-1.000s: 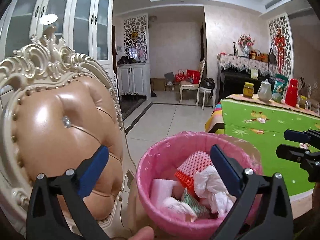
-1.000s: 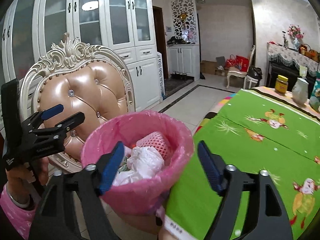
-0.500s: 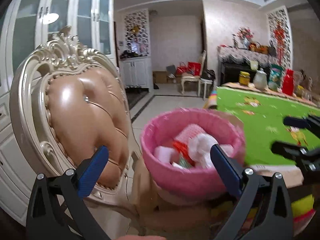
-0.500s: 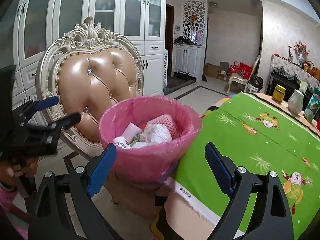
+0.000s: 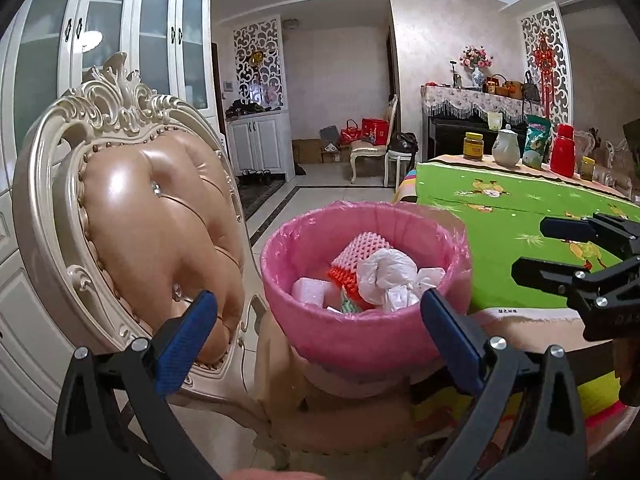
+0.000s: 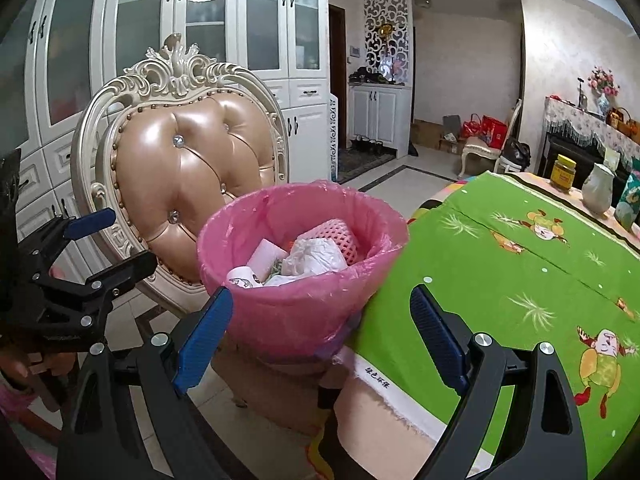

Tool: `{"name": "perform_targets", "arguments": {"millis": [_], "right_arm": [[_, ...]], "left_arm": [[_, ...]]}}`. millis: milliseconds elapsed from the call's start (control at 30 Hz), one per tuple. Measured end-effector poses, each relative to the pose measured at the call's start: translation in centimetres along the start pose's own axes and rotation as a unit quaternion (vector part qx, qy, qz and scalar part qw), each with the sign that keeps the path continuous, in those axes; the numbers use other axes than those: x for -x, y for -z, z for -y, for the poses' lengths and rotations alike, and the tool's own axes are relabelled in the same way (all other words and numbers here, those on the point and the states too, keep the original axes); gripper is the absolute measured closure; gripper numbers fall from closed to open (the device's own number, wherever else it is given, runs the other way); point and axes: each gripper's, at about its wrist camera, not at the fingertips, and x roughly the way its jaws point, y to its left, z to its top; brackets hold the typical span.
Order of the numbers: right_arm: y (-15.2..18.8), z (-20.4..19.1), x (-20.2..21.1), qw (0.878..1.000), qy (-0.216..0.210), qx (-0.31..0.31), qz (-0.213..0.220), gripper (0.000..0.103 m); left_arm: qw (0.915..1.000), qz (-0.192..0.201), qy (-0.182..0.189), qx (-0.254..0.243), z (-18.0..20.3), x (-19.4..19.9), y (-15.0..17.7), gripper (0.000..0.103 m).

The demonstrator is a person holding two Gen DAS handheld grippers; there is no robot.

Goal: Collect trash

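Pink-lined bin (image 5: 362, 320) brims with crumpled paper (image 5: 384, 276) (foam netting (image 5: 362, 246) too).

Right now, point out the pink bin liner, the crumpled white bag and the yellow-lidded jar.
pink bin liner (image 5: 360, 332), left wrist view, front outer wall.
crumpled white bag (image 5: 382, 276), left wrist view, its middle, inside the bin.
yellow-lidded jar (image 6: 563, 174), right wrist view, label face.

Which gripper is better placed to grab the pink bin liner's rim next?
Judging by the views, left gripper: open, its fingers frame the bin liner nearly centred. The right gripper, also open, sits offset toward the table.
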Motion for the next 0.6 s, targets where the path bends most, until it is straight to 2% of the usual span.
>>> {"name": "perform_targets", "arguments": {"millis": [600], "right_arm": [[-0.05, -0.81, -0.23, 1.0, -0.005, 0.003, 0.0, 0.018]], "left_arm": [[0.9999, -0.001, 0.012, 0.003, -0.49, -0.37, 0.36, 0.005]]}}
